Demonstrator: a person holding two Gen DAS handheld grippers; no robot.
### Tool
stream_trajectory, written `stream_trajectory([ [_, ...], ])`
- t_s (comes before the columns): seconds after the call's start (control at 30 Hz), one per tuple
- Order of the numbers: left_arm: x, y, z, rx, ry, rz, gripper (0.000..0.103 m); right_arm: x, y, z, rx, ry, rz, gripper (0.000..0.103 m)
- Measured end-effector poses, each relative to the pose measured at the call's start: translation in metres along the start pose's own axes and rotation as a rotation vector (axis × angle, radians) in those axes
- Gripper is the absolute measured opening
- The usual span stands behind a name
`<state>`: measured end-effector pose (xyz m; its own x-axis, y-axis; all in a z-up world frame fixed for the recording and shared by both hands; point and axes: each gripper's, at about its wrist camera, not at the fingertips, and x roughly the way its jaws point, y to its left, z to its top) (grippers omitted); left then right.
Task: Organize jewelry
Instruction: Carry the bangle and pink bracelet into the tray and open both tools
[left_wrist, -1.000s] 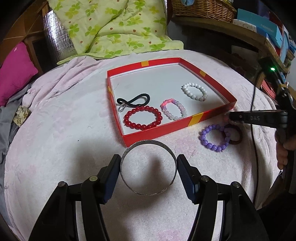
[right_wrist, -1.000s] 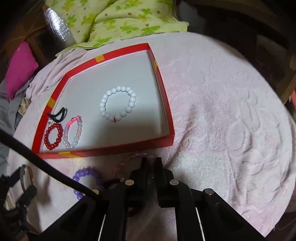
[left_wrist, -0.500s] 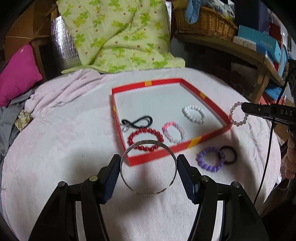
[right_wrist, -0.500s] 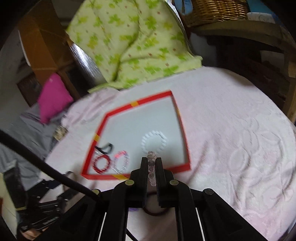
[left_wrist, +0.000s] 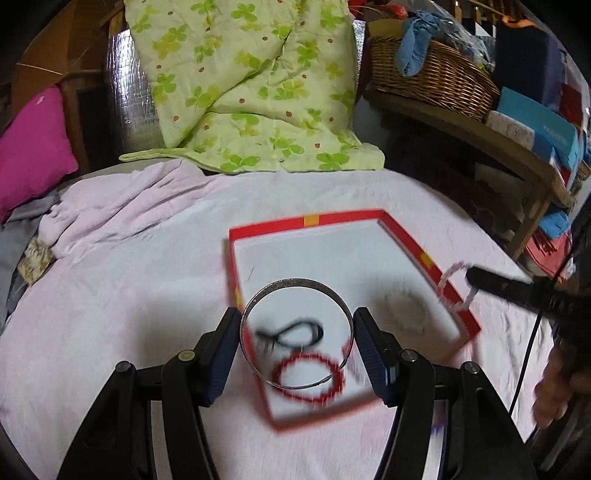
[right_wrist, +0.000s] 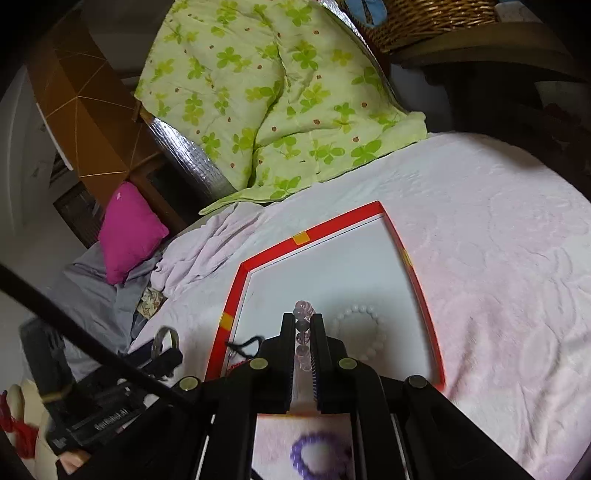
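Note:
My left gripper (left_wrist: 297, 336) is shut on a silver bangle (left_wrist: 295, 286) and holds it above the near left part of the red-walled tray (left_wrist: 332, 218). In the tray lie a black cord loop (left_wrist: 295, 334), a red bead bracelet (left_wrist: 308, 380) and a white bead bracelet (right_wrist: 360, 330). My right gripper (right_wrist: 303, 328) is shut on a pale pink bead bracelet (right_wrist: 303, 312) above the tray; it also shows in the left wrist view (left_wrist: 456, 286) over the tray's right wall. A purple bead bracelet (right_wrist: 319, 456) lies on the cloth below my right gripper.
The tray sits on a pink cloth (left_wrist: 110, 295) over a round surface. A green floral quilt (left_wrist: 243, 85) lies behind it, a magenta cushion (left_wrist: 29, 147) at far left. A wicker basket (left_wrist: 432, 74) and boxes (left_wrist: 535, 122) stand on a shelf at right.
Both grippers have lifted and moved over the tray. My right gripper picked the pale pink bracelet up off the cloth and carried it above the tray's right wall.

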<state>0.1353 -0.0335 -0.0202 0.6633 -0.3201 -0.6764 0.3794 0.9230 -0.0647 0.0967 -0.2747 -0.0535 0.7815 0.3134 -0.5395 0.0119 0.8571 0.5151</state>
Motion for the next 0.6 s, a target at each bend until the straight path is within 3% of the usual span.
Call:
stream_trajectory([
  [0.2,0.046,-0.011,0.020,-0.028,0.052,-0.042,0.064,0.048,-0.002,0.033,0.031,0.043,-0.017,0.008],
  [0.37,0.093,-0.029,0.013,0.002,0.161,-0.052,0.064,0.095,-0.008,0.047,0.076,0.117,-0.043,0.008],
  [0.6,0.114,-0.043,0.006,0.058,0.213,-0.025,0.064,0.125,-0.034,0.046,0.147,0.172,-0.130,0.012],
])
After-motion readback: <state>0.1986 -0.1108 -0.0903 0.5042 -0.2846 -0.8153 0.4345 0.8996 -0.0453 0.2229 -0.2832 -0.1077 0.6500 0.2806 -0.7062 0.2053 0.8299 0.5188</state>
